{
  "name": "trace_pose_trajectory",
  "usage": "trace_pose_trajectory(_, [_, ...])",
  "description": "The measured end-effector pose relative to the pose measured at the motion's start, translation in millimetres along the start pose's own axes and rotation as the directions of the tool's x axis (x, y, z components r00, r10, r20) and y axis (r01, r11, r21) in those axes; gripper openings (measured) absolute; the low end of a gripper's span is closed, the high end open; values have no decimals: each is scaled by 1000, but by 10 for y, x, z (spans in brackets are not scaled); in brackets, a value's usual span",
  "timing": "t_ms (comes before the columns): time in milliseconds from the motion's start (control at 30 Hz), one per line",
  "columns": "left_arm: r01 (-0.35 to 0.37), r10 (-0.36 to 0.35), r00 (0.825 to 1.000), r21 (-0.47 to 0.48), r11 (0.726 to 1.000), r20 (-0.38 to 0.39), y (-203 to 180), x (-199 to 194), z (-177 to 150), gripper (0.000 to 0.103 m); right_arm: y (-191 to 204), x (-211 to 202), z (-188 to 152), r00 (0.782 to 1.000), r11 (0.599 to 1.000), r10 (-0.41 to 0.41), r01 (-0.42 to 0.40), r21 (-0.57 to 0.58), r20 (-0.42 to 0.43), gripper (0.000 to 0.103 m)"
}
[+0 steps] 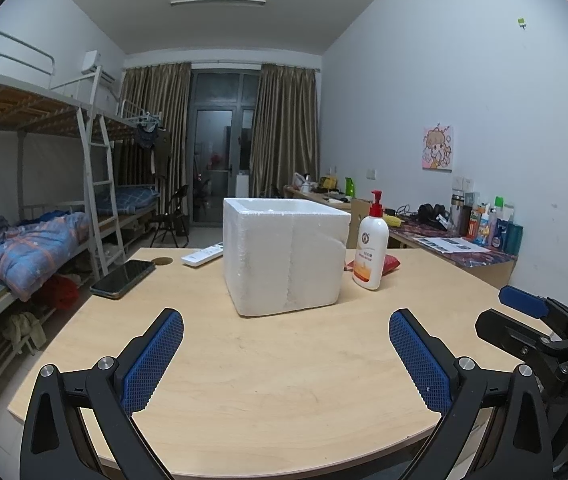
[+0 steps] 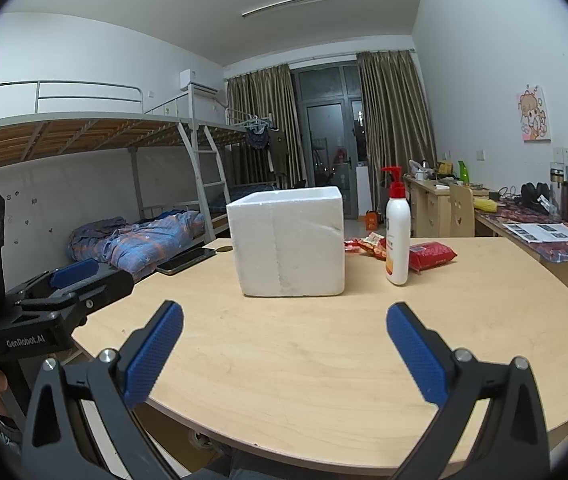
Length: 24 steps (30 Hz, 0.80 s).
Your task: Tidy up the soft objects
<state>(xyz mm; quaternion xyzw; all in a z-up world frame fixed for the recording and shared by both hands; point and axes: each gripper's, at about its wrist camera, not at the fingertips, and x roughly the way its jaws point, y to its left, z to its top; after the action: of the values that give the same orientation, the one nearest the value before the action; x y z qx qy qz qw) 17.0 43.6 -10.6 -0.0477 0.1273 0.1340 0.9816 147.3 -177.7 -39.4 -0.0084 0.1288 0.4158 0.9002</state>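
Observation:
A white foam box [image 1: 286,254] [image 2: 288,242] stands open-topped in the middle of the round wooden table [image 1: 284,380] [image 2: 324,352]. Behind it to the right lie a red soft packet [image 2: 432,255] [image 1: 391,264] and some red snack wrappers [image 2: 370,245]. My left gripper [image 1: 286,328] hovers open over the near table edge, nothing between its blue pads. My right gripper [image 2: 284,322] is likewise open and empty, facing the box. Each gripper shows at the side of the other's view.
A white lotion pump bottle [image 1: 371,250] [image 2: 397,232] stands right of the box. A black phone [image 1: 123,279] [image 2: 186,260] and a white remote [image 1: 202,256] lie at the table's far left. Bunk beds line the left wall, cluttered desks [image 2: 544,236] the right.

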Motion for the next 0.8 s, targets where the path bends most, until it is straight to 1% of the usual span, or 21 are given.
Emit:
trace_pose_trajectory(467, [1,-1,1000,-6,1000,-3,-8,-7,-13,103,11,15,-3,1000,1000,4,-4,0,-5,103])
trace_pose_trajectory(700, [-1,1,1000,-5,1000,-4,-13,-10,-12,103,-44,-13,-1,1000,999,6,-6,36,17,103])
trace_pose_trajectory(800, [-1,1,1000,-5,1000,-8,-9,-16,-16,103,-64,-7,-2,1000,999,17,-17,46,12,103])
